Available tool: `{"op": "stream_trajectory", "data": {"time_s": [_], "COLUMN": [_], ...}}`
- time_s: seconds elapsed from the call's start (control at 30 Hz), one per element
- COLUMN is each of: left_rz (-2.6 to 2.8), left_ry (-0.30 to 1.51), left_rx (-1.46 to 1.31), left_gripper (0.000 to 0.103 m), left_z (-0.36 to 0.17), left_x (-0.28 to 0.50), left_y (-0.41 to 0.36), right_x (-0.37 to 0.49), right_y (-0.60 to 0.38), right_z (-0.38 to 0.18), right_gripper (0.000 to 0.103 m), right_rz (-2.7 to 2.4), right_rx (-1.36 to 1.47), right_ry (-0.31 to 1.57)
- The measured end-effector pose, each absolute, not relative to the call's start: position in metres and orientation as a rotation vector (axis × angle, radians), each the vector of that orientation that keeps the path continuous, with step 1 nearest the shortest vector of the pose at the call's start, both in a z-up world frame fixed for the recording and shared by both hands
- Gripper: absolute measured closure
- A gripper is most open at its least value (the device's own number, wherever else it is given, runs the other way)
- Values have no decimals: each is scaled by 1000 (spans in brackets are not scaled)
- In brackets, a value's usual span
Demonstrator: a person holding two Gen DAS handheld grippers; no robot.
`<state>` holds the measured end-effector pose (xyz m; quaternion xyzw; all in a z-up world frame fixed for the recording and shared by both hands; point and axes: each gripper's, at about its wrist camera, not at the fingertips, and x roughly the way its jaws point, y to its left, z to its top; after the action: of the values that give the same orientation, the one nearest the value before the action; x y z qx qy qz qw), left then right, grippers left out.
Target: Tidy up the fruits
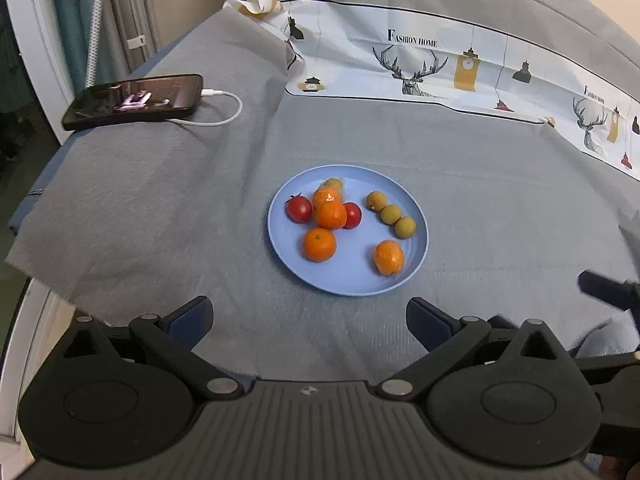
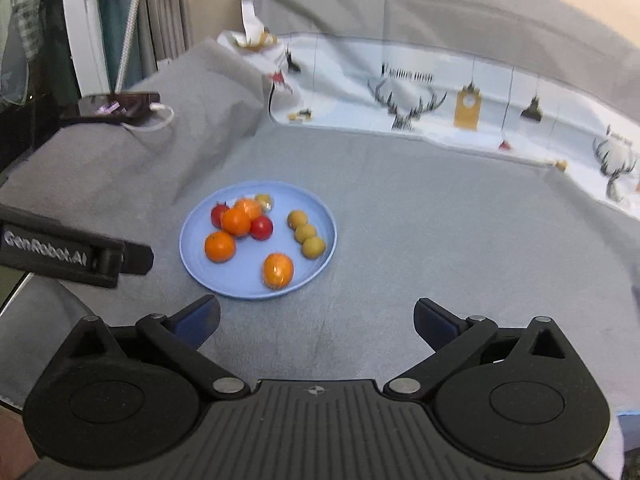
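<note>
On the round light-blue plate (image 1: 416, 248): orange mandarins (image 1: 319, 244), red cherry tomatoes (image 1: 299, 208), tan longans (image 1: 391, 214).
Left gripper (image 1: 310, 314): fingers apart, empty, near plate.
Right gripper (image 2: 316, 316): likewise.

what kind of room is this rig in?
Probably a home, perhaps a bedroom or living room: a grey cloth covers the surface, a patterned "Fashion Home" sheet lies behind, a phone is charging, and curtains hang at the left.

Blue plate (image 1: 416, 258) of mixed fruit — left tongs (image 1: 309, 322) gaping, empty.
</note>
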<state>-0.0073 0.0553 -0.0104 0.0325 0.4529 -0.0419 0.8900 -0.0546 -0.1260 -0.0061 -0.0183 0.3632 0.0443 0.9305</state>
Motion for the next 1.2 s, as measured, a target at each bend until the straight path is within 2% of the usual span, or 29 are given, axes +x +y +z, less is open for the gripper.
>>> {"op": "stream_trajectory", "data": {"time_s": [0.47,1.2], "left_rz": [-78,-33], "left_ry": [884,905], "left_rx": [110,185], "left_gripper": [0,0], "left_z": [7,4], "left_x": [-45,-39], "left_y": [47,39], "right_x": [-98,-100], "right_y": [-124,-127], "right_z": [17,15], "right_gripper": [1,1], "right_rz": [65,57], "right_rx": [-64,-43], "right_ry": [628,639]}}
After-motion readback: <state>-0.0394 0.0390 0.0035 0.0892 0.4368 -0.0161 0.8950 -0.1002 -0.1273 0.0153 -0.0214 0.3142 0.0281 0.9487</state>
